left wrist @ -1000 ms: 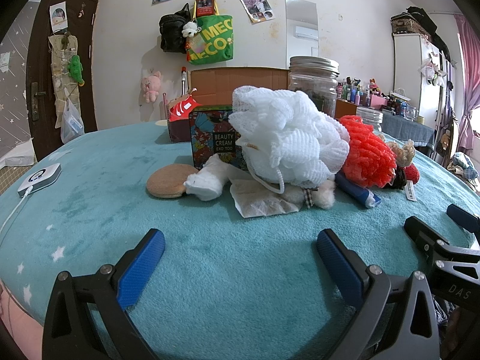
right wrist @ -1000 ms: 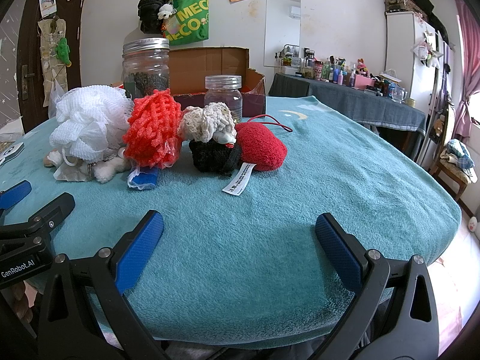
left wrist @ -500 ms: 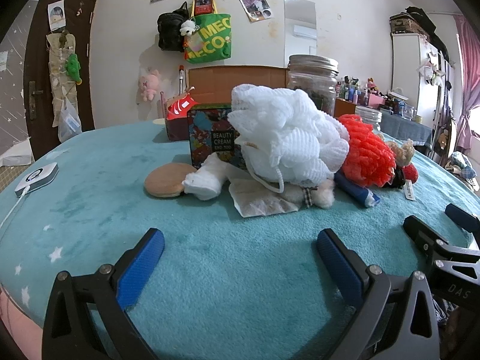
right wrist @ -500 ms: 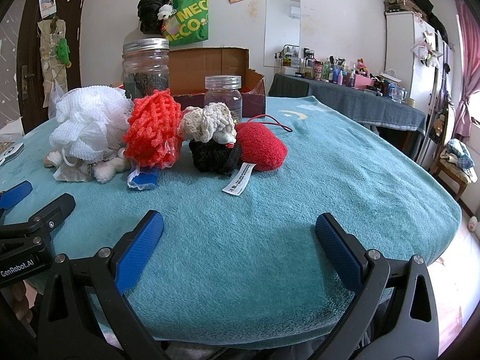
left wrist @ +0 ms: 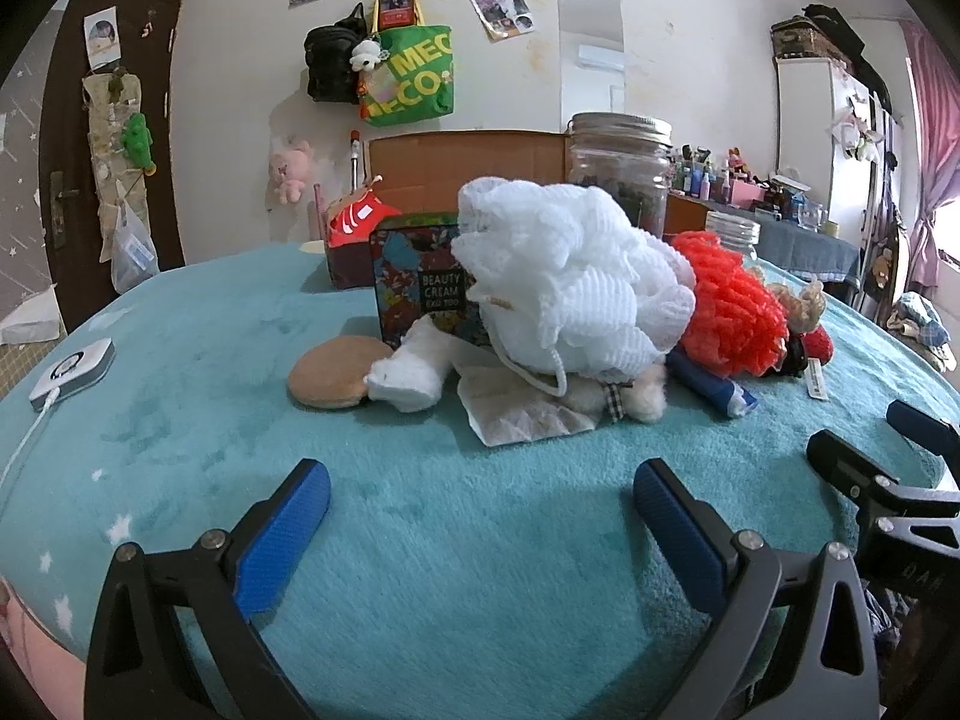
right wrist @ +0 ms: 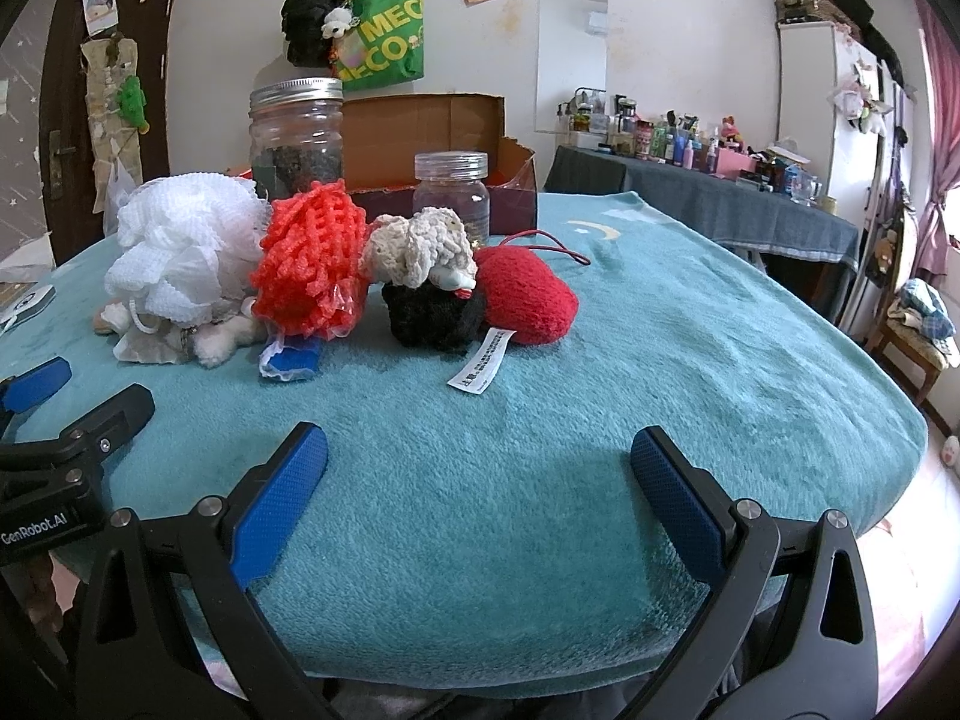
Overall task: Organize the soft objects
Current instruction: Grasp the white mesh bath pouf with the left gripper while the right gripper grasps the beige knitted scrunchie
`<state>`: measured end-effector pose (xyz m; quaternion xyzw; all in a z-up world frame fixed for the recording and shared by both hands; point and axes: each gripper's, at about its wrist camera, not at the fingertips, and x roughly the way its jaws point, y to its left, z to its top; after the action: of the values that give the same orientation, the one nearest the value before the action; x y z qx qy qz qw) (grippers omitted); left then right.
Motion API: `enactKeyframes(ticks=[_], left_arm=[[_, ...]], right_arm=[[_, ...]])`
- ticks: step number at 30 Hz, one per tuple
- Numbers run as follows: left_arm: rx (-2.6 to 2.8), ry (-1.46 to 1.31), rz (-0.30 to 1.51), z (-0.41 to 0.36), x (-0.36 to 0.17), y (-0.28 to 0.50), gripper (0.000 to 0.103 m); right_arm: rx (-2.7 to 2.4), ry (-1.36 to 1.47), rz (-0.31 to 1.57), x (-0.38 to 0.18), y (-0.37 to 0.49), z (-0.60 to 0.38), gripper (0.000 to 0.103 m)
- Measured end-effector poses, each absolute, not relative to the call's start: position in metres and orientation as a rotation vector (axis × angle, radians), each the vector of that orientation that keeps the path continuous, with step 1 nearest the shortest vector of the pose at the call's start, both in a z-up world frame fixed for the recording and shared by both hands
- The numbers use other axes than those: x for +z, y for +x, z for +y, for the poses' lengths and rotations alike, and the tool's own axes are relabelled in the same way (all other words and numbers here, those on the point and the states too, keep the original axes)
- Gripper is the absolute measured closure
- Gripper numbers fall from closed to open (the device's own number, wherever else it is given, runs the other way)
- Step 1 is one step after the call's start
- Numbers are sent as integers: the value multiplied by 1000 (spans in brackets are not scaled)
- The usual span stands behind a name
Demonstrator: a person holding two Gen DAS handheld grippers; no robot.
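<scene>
A heap of soft things lies mid-table on the teal cover. A white mesh pouf [left wrist: 570,282] [right wrist: 186,252] tops it, with an orange-red pouf [left wrist: 729,312] [right wrist: 309,261] to its right. Further right sit a cream knitted piece [right wrist: 423,246] on a black knitted one [right wrist: 429,315], and a red knitted heart [right wrist: 528,294] with a white tag. A tan round puff [left wrist: 336,369] and a white fluffy piece [left wrist: 408,372] lie at the heap's left. My left gripper [left wrist: 480,516] and right gripper [right wrist: 477,486] hover open, near the front edge, short of the heap, holding nothing.
Behind the heap stand a printed beauty-cream tin [left wrist: 420,288], a big lidded glass jar [right wrist: 297,132], a small jar [right wrist: 451,192] and an open cardboard box [right wrist: 432,120]. A blue tube [left wrist: 711,387] pokes from under the poufs. A white charger [left wrist: 72,366] lies at the left edge.
The left wrist view has shifted slightly, bringing the heap a touch leftward; the right gripper and all objects stay put.
</scene>
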<state>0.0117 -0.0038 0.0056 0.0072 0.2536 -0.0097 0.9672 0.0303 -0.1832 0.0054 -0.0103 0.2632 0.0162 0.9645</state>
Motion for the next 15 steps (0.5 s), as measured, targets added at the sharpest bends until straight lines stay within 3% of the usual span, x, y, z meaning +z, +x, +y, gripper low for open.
enactKeyframes(ticks=[15], left_arm=[[-98, -1, 479, 7, 51, 27, 0]], right_arm=[[41, -48, 480, 40, 47, -199, 0]])
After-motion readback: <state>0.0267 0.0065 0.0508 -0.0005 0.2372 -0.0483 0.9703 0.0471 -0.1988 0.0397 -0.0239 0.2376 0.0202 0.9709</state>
